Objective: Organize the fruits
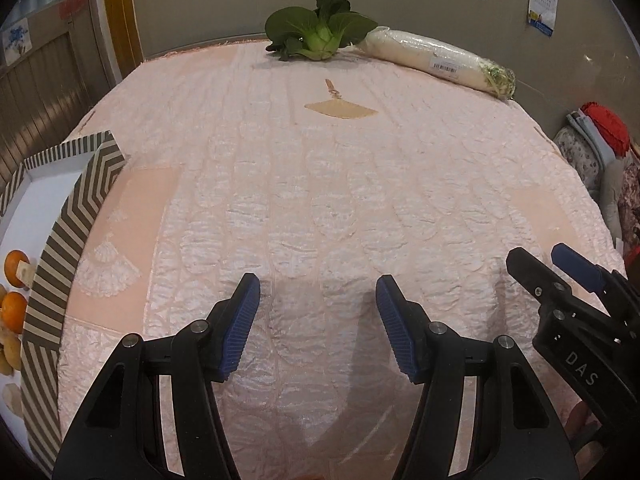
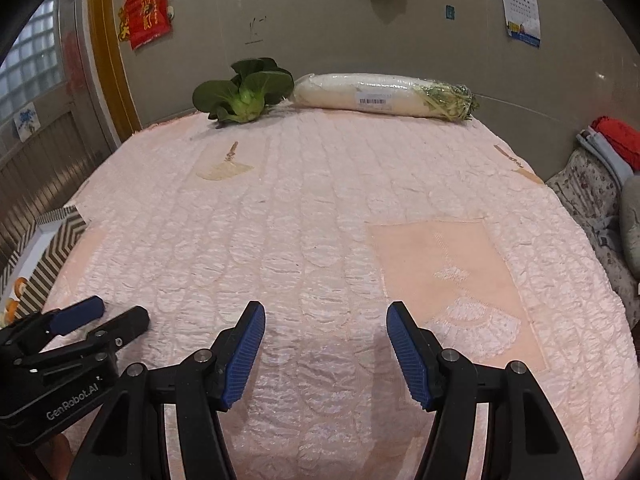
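Nearest the left wrist camera, the left gripper (image 1: 318, 320) of black plastic with ribbed blue pads stands about half open over the cloth, with nothing between its jaws. At the lower right of that frame the right gripper (image 1: 560, 270) comes in from the side, the letters "DAS" readable on its black body. Under both spreads a pale pink quilted tablecloth (image 1: 320, 184) with a scalloped weave. At the left edge sits a white tray with a brown-and-cream striped rim (image 1: 60, 248), and in it, at the frame's lower left, lie round orange fruits (image 1: 14, 310), one bearing a small tag; paler pieces lie below them, too cut off to name. At the top centre a dark green bok choy (image 1: 318, 30) lies with its pale stem end toward the camera. Just to its right a long white radish in clear wrap (image 1: 436, 56) runs from upper left to lower right, leafy end at the right, with a barcode label too small to read.

From the right wrist camera, the right gripper (image 2: 325, 342) is likewise half open and holds nothing. At the lower left the left gripper (image 2: 100, 318) shows "GenRobot.AI" in white. Along the cloth's far edge the radish (image 2: 376, 94) lies nearly crosswise, the bok choy (image 2: 244, 92) at its left end. Only a sliver of the fruits (image 2: 18, 288) shows at the left edge, inside the tray (image 2: 52, 252).
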